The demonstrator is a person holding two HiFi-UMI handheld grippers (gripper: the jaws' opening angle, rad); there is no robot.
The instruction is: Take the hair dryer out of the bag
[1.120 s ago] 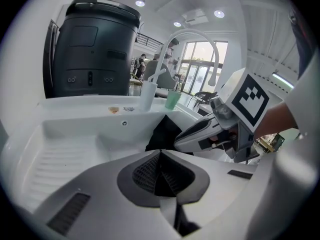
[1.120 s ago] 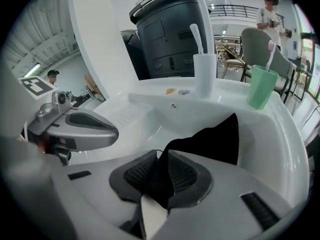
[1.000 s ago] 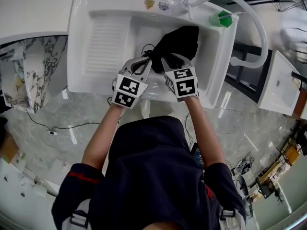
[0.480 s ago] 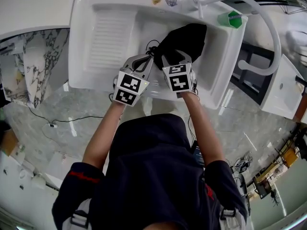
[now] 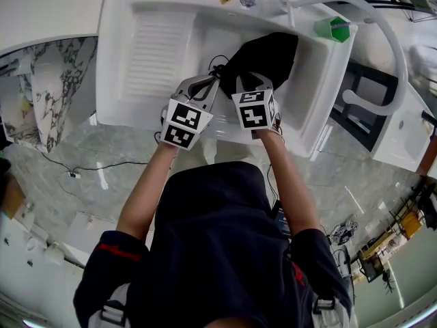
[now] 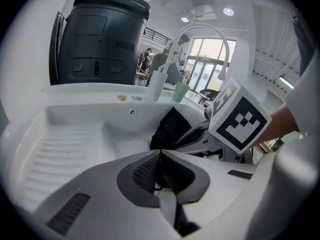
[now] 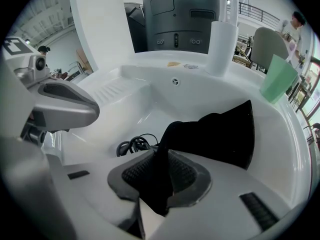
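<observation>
One black bag [image 5: 270, 52] lies in the sink [image 5: 153, 60] — right claw [image 7: 161, 156], just closing, pinches it; left claw [image 6: 160, 156] shut.

Black bag [image 5: 268, 55], white ribbed sink [image 5: 108, 80], green cup [image 5: 332, 28], black cord [image 7: 131, 145]

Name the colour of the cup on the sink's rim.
Green; the translucent plastic cup shows best in the right gripper view.

White sink [image 5: 113, 80] spread beneath the right gripper [image 5: 237, 82], ribbed washboard [image 5: 151, 53] moulded to its left, green cup [image 5: 331, 28] and curved white hose [image 5: 384, 41] set beyond.
</observation>
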